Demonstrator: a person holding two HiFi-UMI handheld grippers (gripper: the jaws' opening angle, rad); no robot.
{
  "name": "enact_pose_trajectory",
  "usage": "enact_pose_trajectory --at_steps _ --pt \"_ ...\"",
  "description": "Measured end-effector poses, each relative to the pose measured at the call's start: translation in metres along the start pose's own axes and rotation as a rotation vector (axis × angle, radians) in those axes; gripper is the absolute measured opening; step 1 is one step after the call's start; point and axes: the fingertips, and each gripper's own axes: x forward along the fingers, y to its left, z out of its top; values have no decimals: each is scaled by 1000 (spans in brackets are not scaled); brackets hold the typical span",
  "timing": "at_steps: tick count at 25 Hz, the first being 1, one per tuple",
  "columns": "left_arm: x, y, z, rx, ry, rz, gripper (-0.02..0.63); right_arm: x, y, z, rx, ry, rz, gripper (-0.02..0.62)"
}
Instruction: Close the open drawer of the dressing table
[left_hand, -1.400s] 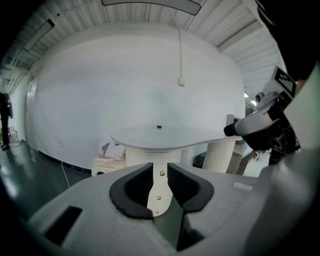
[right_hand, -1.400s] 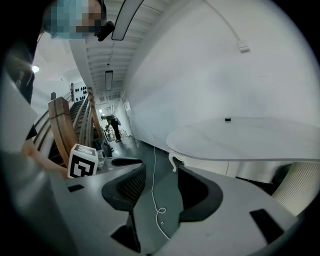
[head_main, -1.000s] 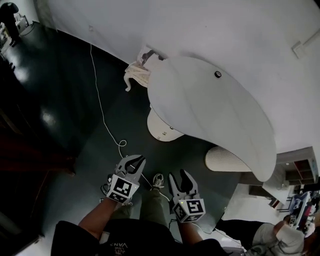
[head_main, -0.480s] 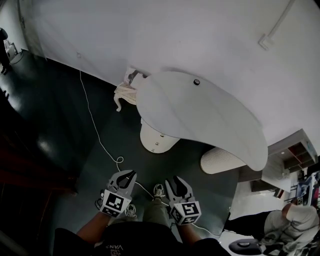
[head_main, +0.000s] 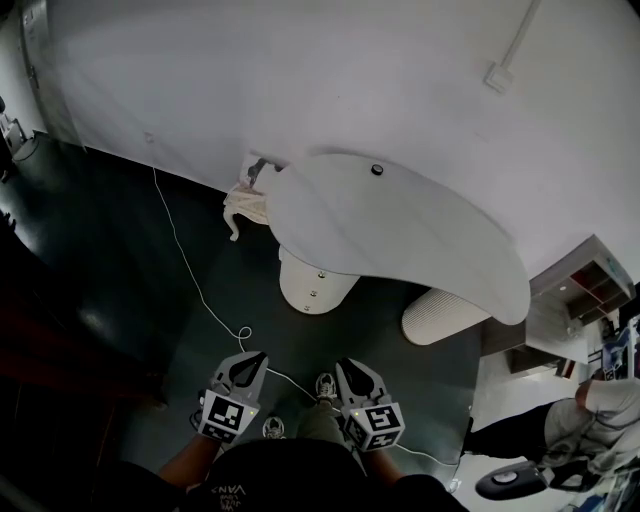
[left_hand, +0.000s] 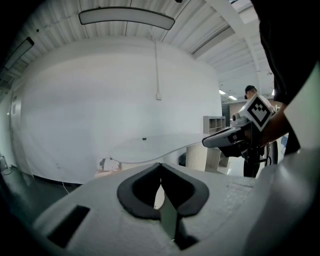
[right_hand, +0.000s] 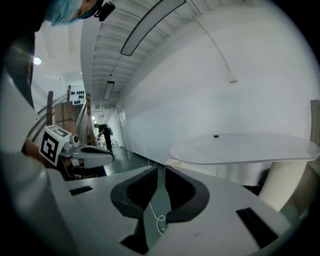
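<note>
The white dressing table (head_main: 420, 250) with its curved top stands against the white wall. Its rounded drawer front (head_main: 312, 288), with two small knobs, juts out from under the top's near edge. Both grippers hang low over the dark floor, well short of the table. The left gripper (head_main: 246, 366) is shut and empty, its tips (left_hand: 160, 165) touching. The right gripper (head_main: 352, 374) is closing, with a thin gap left at its tips (right_hand: 161, 169) and nothing between them. From each gripper view the table top (left_hand: 150, 146) (right_hand: 245, 147) lies ahead at a distance.
A ribbed white stool (head_main: 440, 316) stands under the table's right end. A beige cloth (head_main: 243, 205) hangs at the left end, and a white cable (head_main: 200, 290) runs across the floor. A small dark knob (head_main: 377, 170) sits on the top. A seated person (head_main: 590, 425) and a shelf (head_main: 590, 290) are at right.
The right gripper's jaws have narrowed from wide open to a thin gap, and the left's have shut fully. Both grippers have drawn back toward me, and the table sits farther off.
</note>
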Motion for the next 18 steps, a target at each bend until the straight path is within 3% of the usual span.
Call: enact_pose_trajectory --at_steps 5,14,18 --pt "-13 -1 4 10 -16 -3 18 -14 4 5 -3 -5 -13 5" --pt "-29 -1 3 -12 -25 34 18 -31 13 -4 -5 19 -3 5" --pt "-35 -14 4 -38 11 28 18 -37 13 -13 -11 38 -6 3"
